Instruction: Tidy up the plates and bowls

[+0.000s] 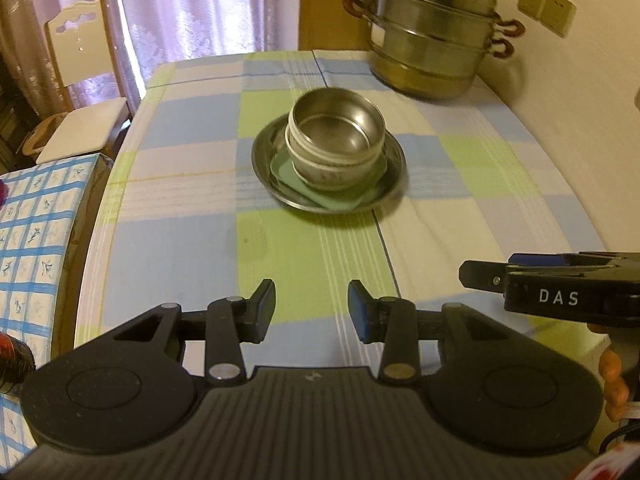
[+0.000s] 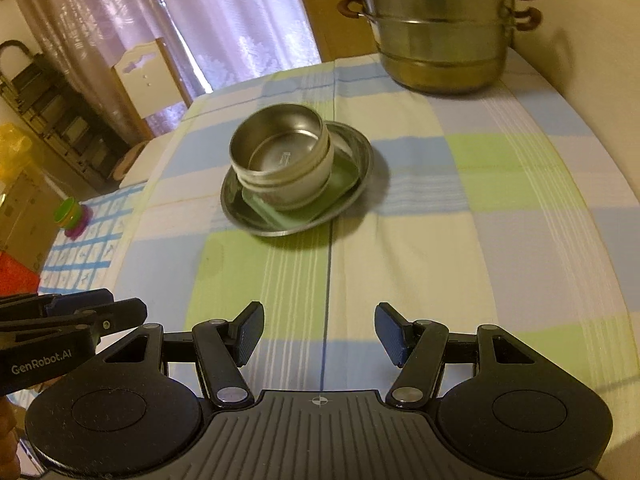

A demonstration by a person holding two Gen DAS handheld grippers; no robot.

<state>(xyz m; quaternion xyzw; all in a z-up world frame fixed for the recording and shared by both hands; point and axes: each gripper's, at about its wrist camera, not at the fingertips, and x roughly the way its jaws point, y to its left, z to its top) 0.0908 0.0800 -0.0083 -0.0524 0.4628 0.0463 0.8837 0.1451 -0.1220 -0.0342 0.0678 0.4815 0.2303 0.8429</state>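
Both grippers, left (image 1: 311,308) and right (image 2: 319,334), fingers spread and empty, low in frame over checked counter (image 1: 180,248); mid-frame, steel bowl (image 1: 336,128) nested in white bowl (image 1: 320,172) on green plate (image 1: 344,198) inside steel plate (image 1: 264,168); steamer pot (image 1: 432,36) upper right.

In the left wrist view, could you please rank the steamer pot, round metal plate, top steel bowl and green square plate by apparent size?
1. steamer pot, though farthest away
2. round metal plate
3 and 4. top steel bowl and green square plate: unsure, since the bowls hide most of it
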